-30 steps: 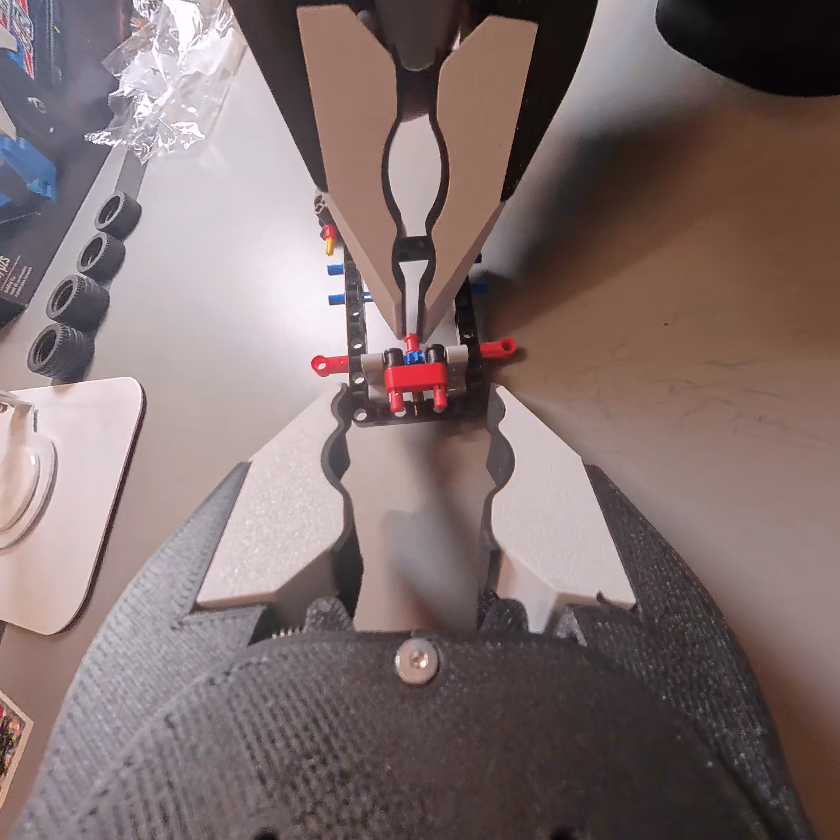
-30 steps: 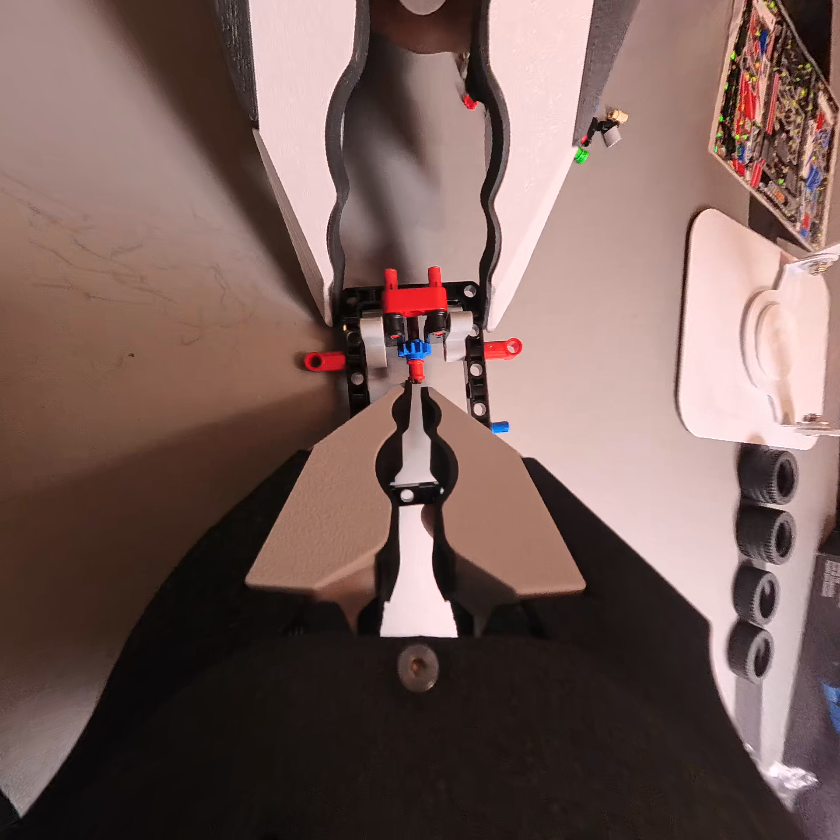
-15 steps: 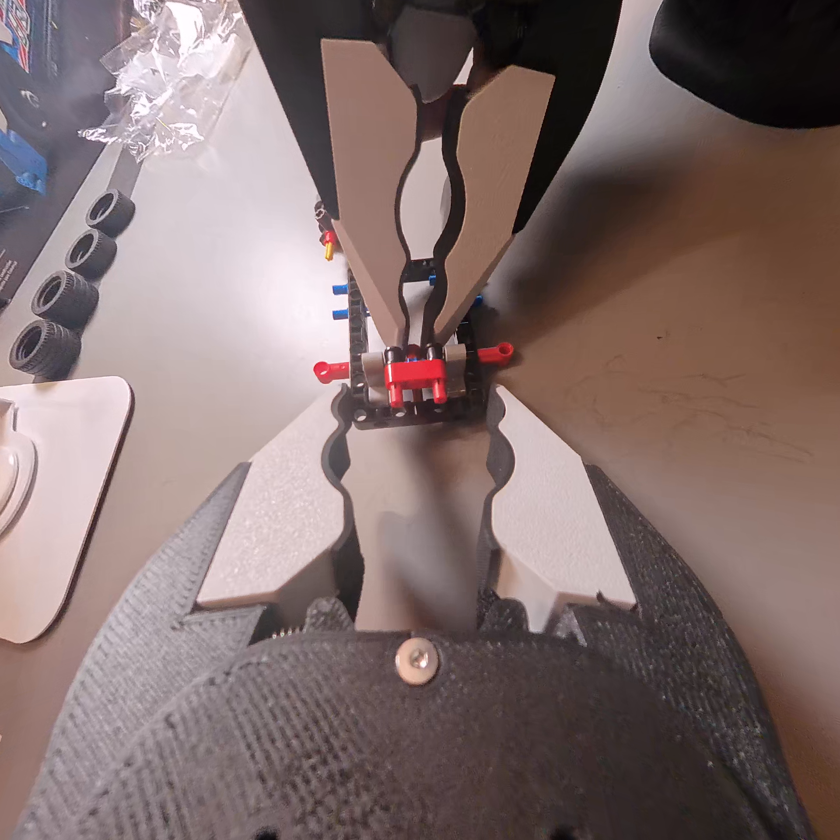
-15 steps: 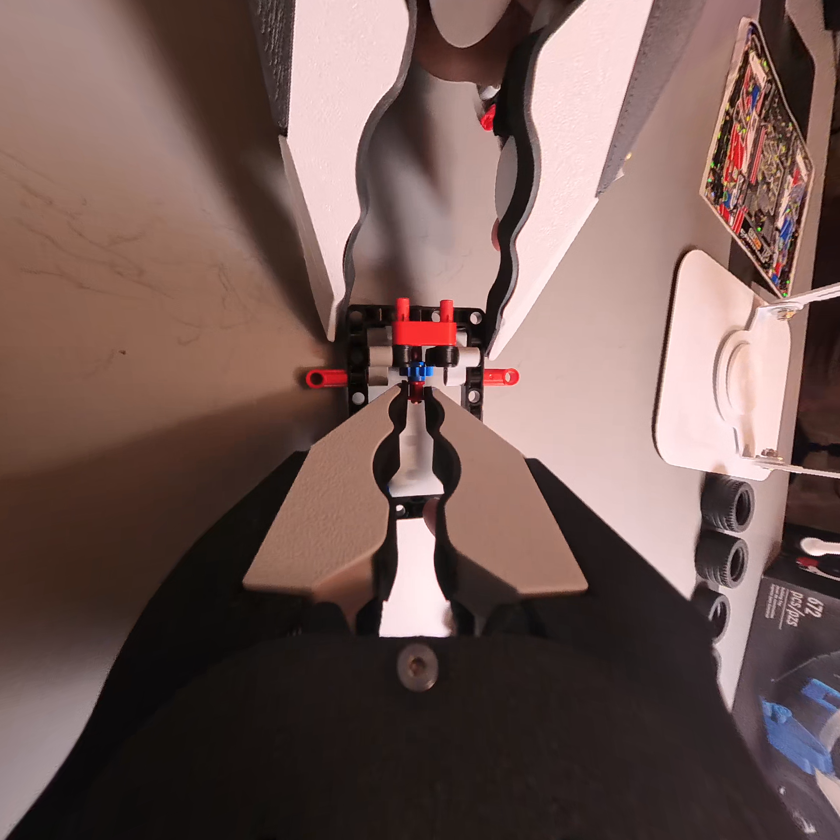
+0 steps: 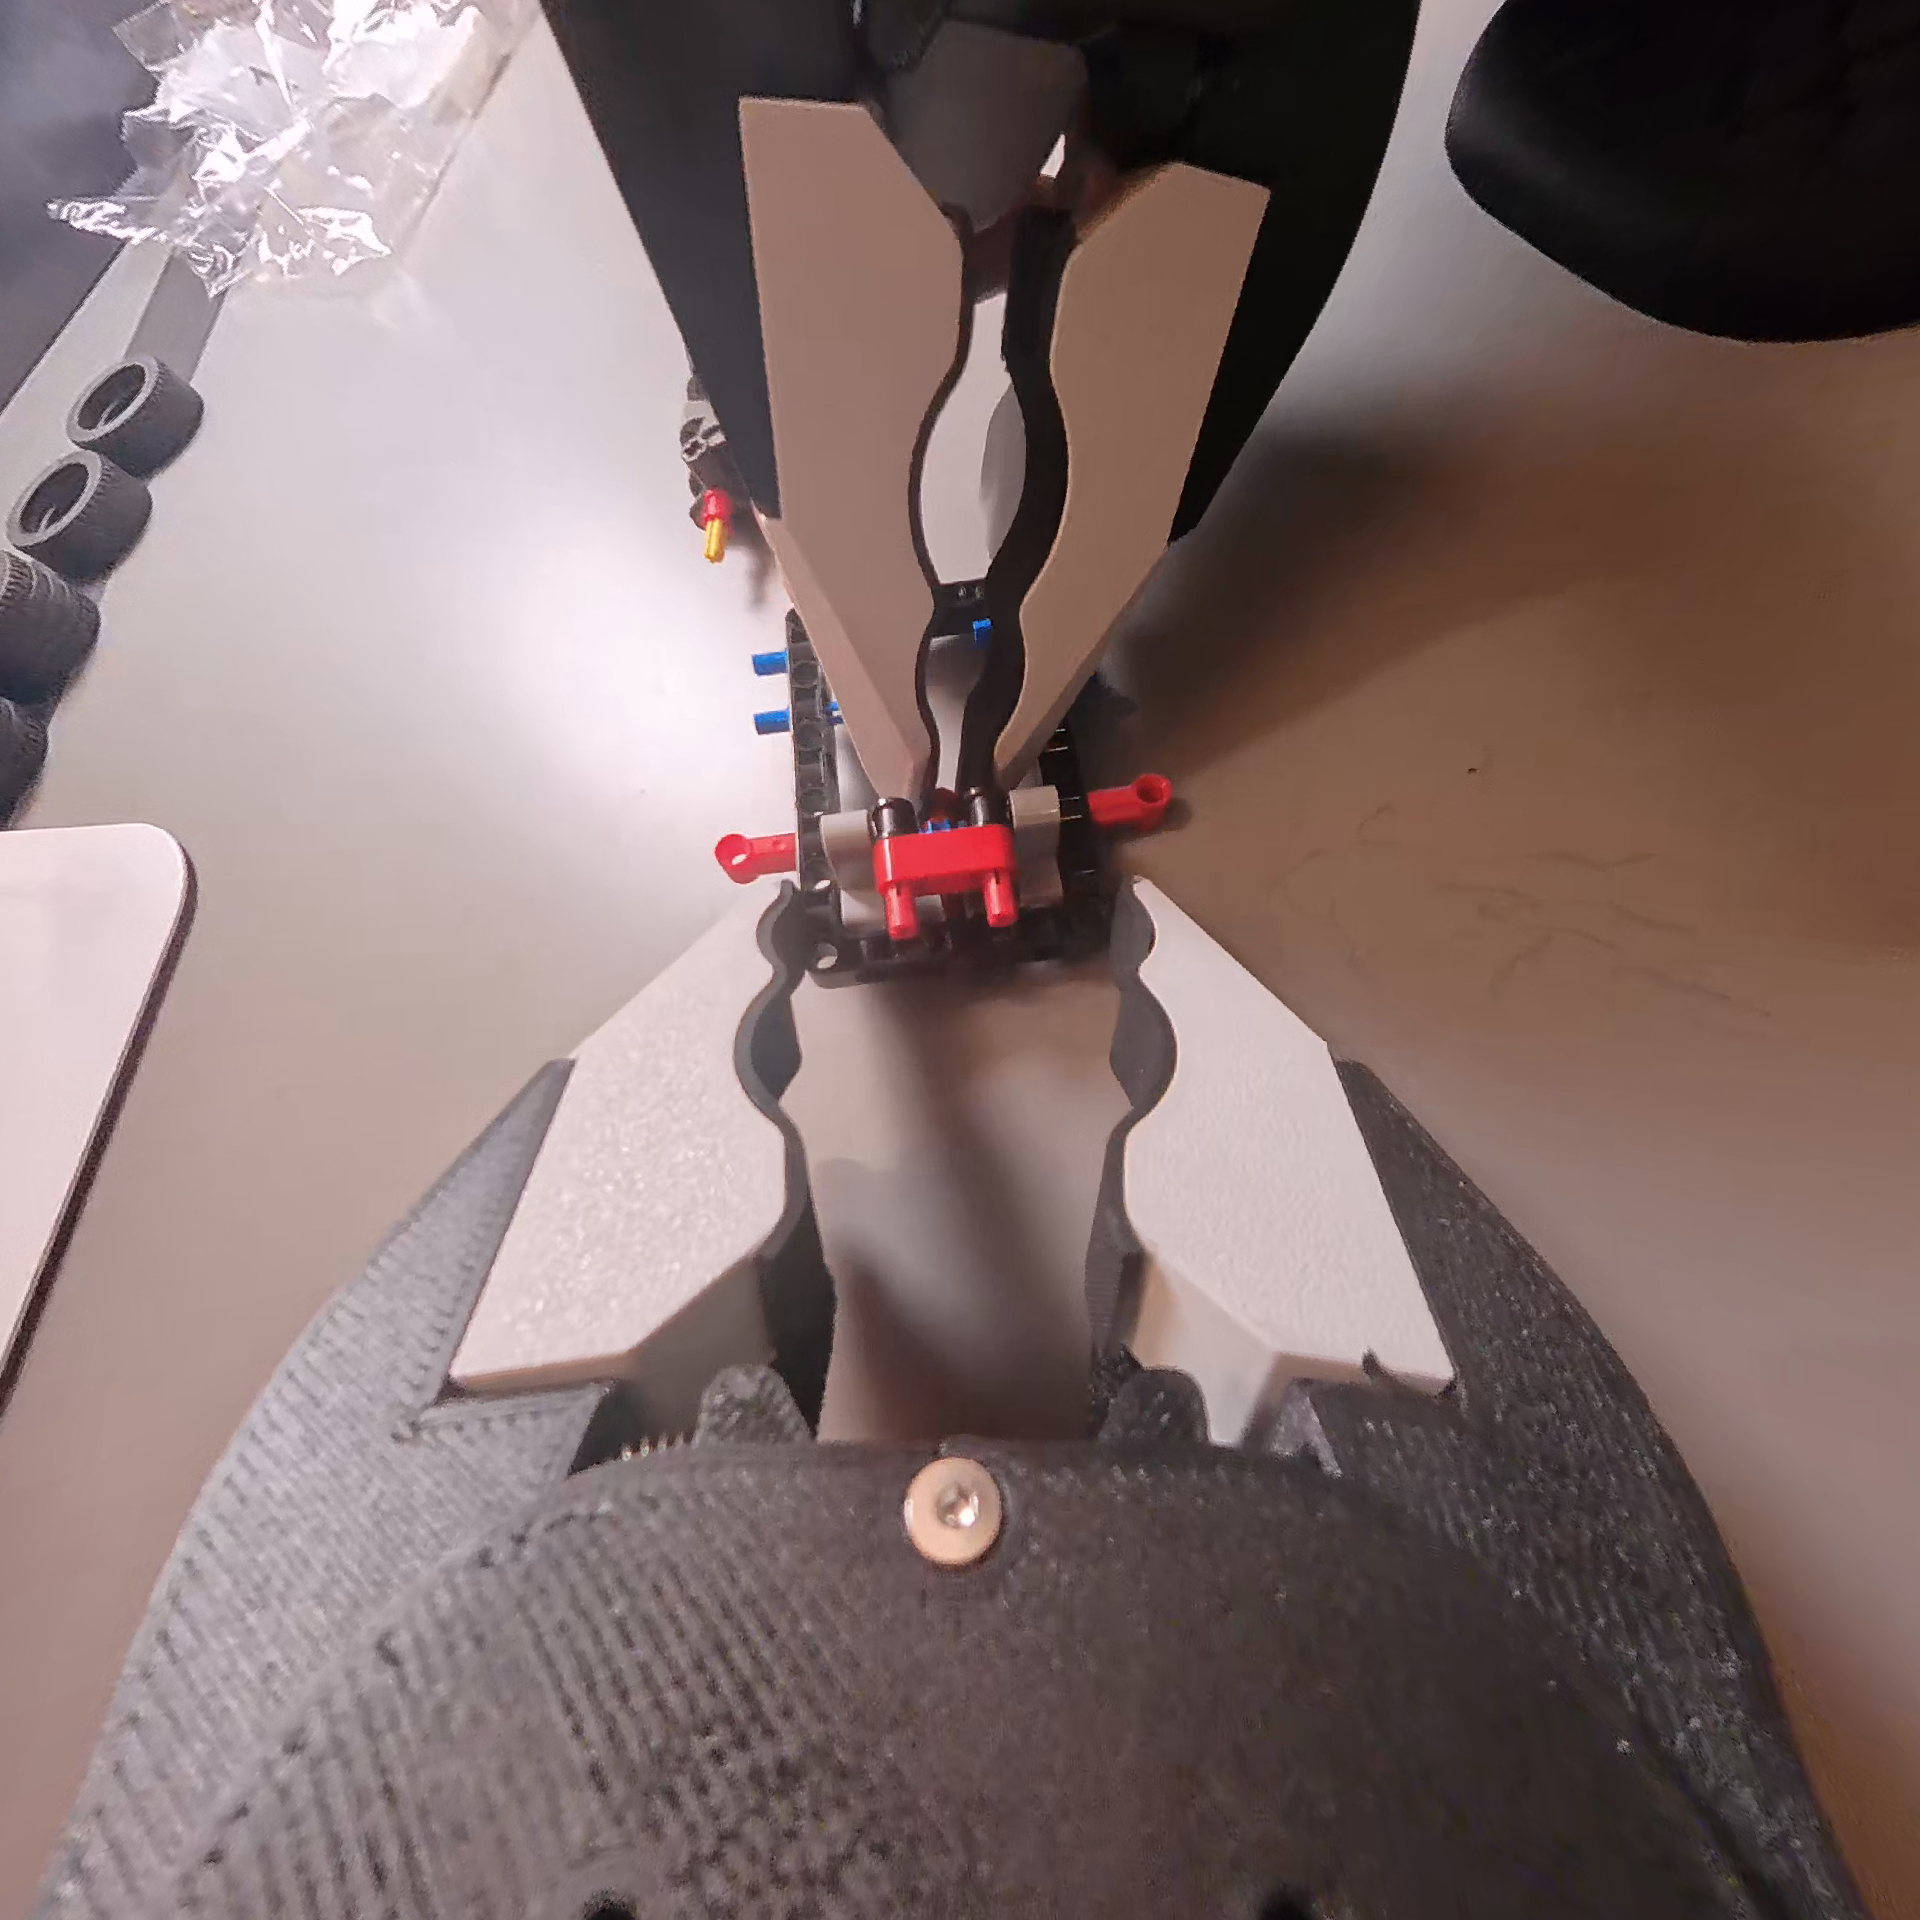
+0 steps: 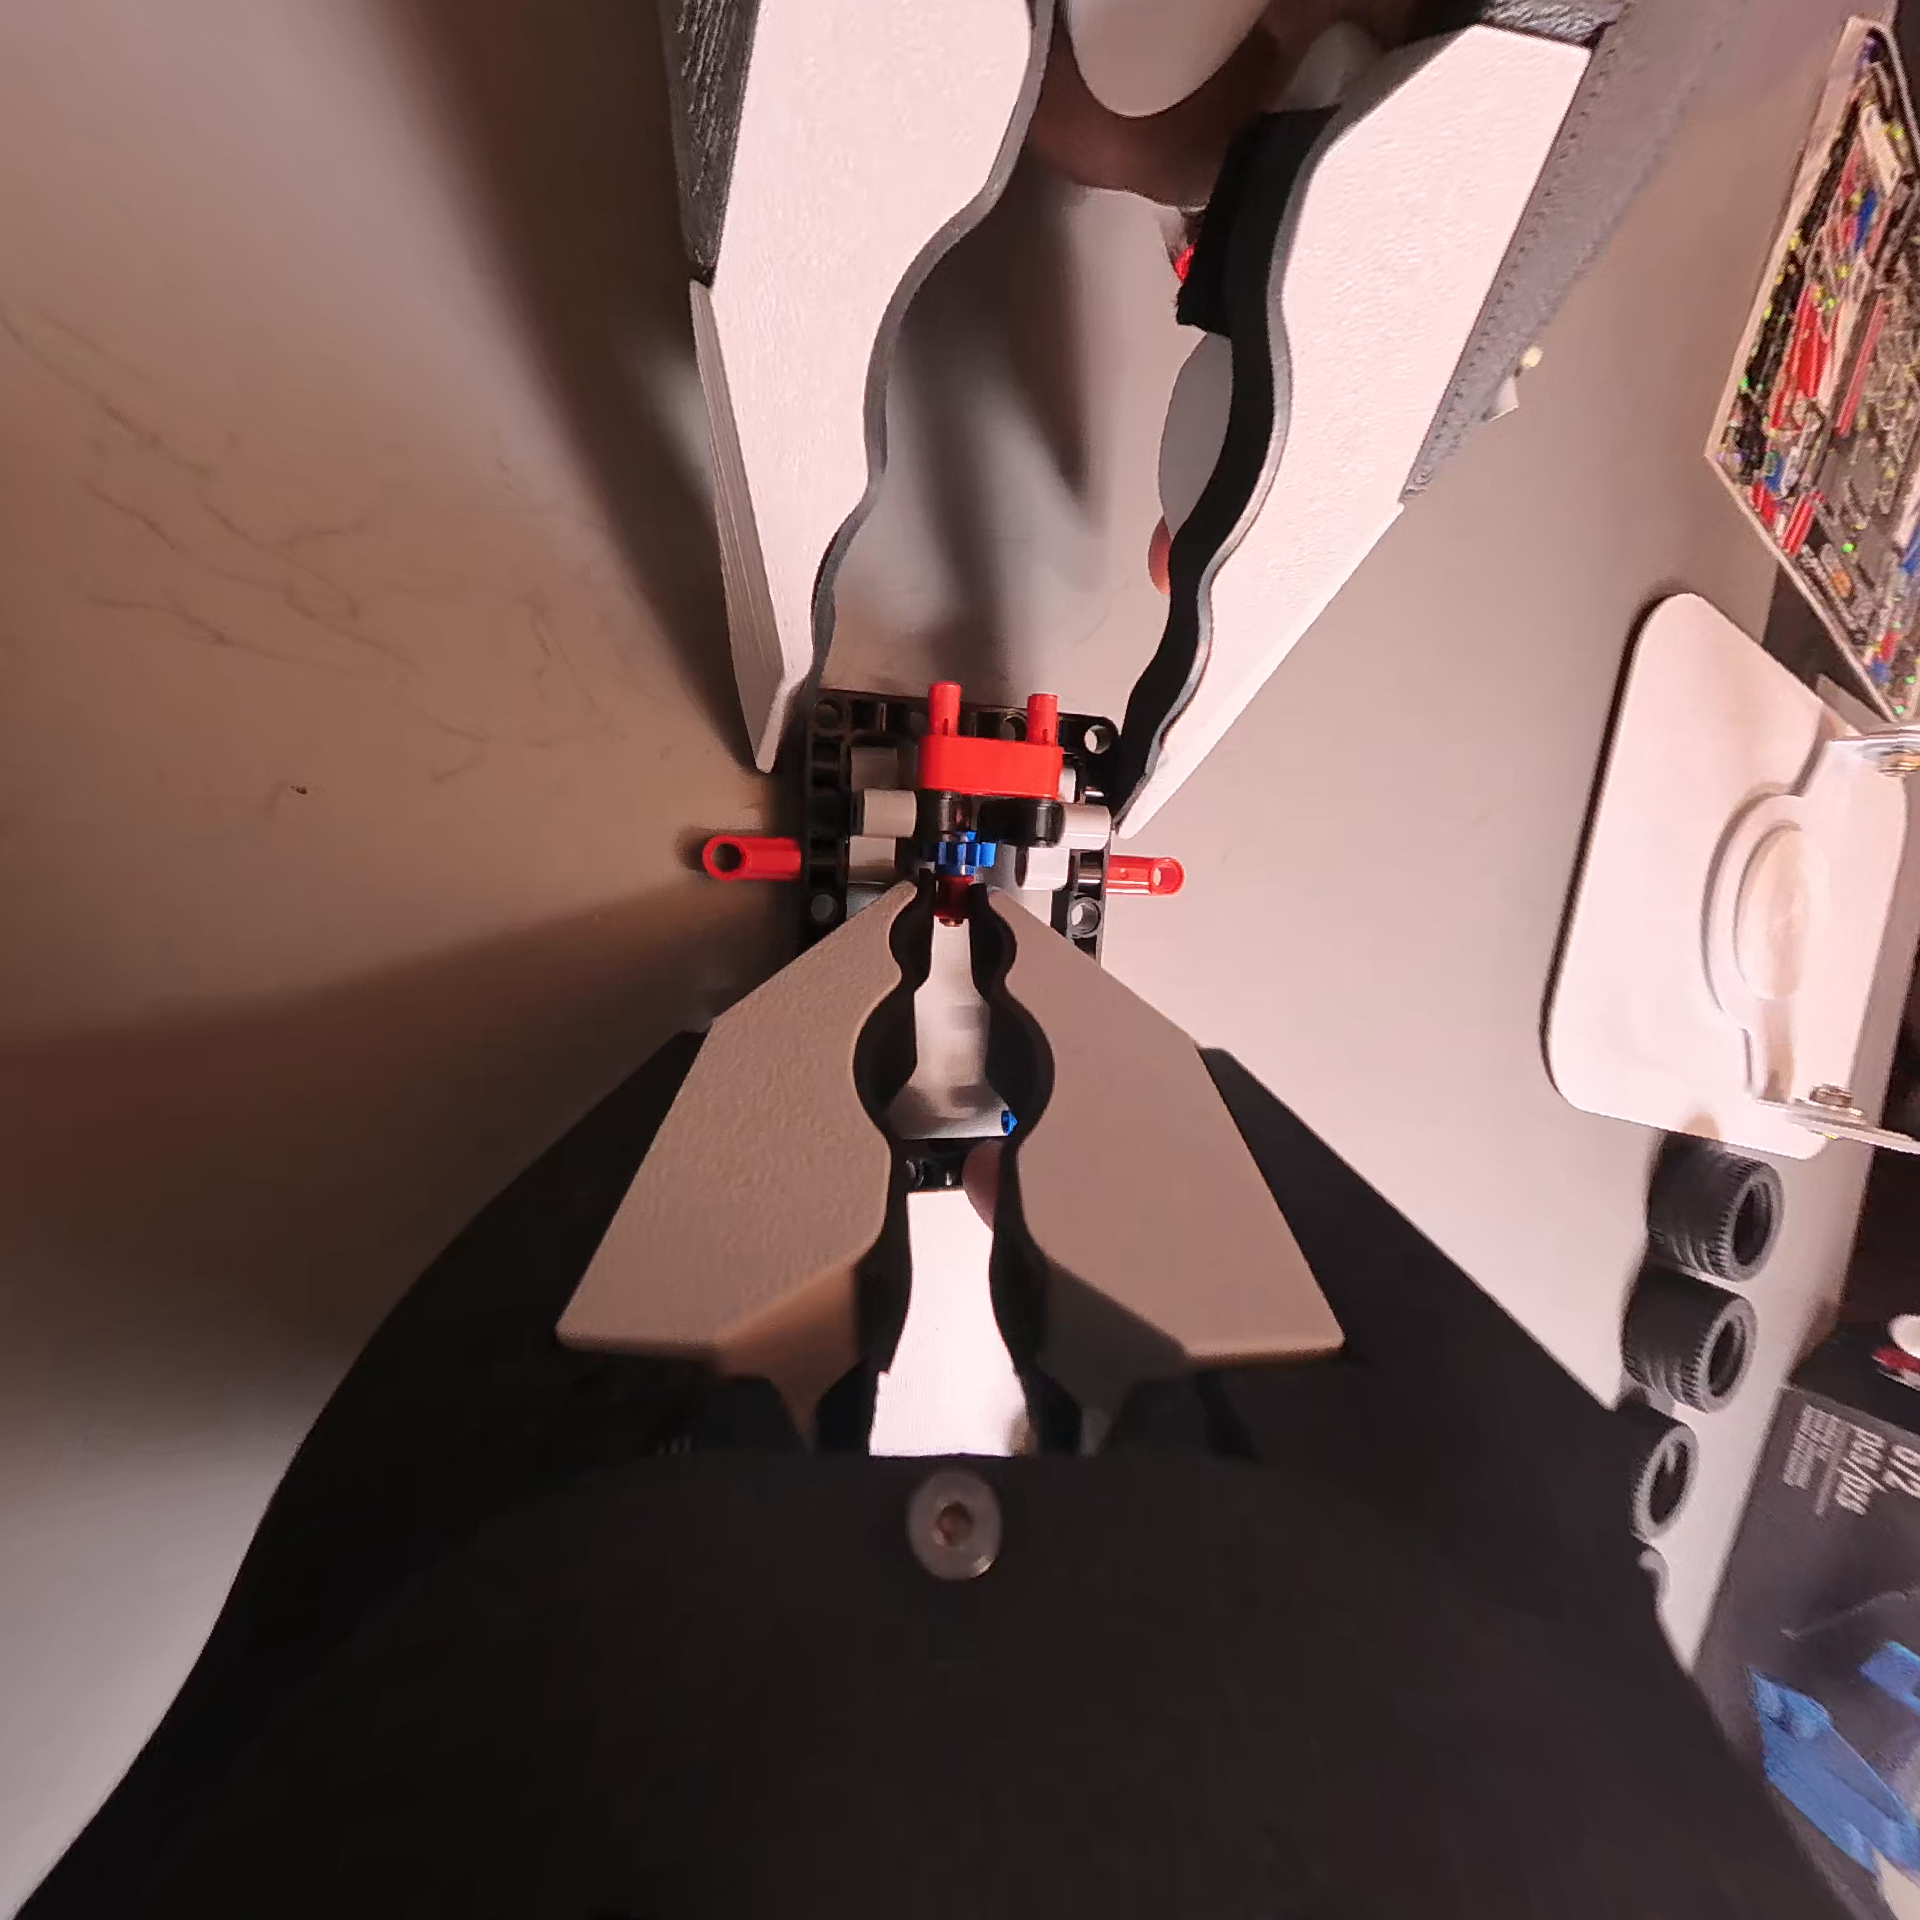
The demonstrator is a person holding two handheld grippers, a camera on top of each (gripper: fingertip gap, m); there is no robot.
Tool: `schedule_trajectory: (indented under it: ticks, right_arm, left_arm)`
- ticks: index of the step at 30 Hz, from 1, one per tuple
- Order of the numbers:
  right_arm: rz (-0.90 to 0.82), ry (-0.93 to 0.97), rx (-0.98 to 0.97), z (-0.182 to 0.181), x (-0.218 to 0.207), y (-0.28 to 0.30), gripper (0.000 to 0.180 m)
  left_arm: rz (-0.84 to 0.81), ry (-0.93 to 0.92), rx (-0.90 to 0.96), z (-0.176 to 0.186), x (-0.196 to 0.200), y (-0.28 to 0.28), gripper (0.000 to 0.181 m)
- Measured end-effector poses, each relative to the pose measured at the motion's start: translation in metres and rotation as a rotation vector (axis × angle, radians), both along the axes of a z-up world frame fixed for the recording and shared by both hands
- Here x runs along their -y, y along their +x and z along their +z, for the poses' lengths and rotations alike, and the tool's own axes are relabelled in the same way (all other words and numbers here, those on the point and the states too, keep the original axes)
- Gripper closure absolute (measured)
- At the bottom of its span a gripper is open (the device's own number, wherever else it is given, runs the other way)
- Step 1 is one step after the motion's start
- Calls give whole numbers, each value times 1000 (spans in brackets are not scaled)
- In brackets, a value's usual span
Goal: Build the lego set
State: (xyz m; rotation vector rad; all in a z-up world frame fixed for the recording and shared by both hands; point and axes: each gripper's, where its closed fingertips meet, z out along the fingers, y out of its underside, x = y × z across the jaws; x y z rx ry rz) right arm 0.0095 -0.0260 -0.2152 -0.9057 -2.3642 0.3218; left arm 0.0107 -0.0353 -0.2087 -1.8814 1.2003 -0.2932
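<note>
A black lego frame (image 5: 810, 748) lies on the grey table, and it also shows in the right wrist view (image 6: 826, 831). It carries grey pieces, a red connector (image 5: 940, 854) (image 6: 987, 764), red pins out each side (image 5: 753, 854) and blue pins (image 5: 769, 691). My left gripper (image 5: 951, 925) clamps the frame's near end between its wide-set fingertips; it shows opposite in the right wrist view (image 6: 948, 779). My right gripper (image 6: 951, 899) comes from the other end, shut on a short red axle (image 6: 948, 906) that carries a small blue gear (image 6: 961, 854) against the grey pieces. It also shows in the left wrist view (image 5: 961, 774).
Several black tyres (image 5: 104, 488) (image 6: 1714, 1216) stand in a row by the table edge. A white board (image 5: 73, 1018) (image 6: 1704, 862), crumpled clear plastic (image 5: 281, 135), small loose parts (image 5: 712, 520), a printed sheet (image 6: 1839, 343) and a dark box (image 6: 1839, 1662) lie around.
My right gripper has pushed forward, so the axle and blue gear sit closer under the red connector. Both views have shifted a little; the left gripper still holds the frame.
</note>
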Motion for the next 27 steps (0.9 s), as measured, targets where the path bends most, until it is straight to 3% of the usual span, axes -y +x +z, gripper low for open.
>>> schedule_trajectory:
  ticks: [17, 23, 27]
  right_arm:
    - [-14, -67, 13, 5, 7, 1, 177]
    - [-13, -77, 51, 2, 8, 3, 176]
    - [-41, -204, -4, 13, 8, 0, 172]
  left_arm:
    - [-35, 78, -49, 5, 5, 2, 122]
    - [-47, -9, -9, 0, 7, 1, 122]
    - [-33, -79, 39, -2, 6, -4, 122]
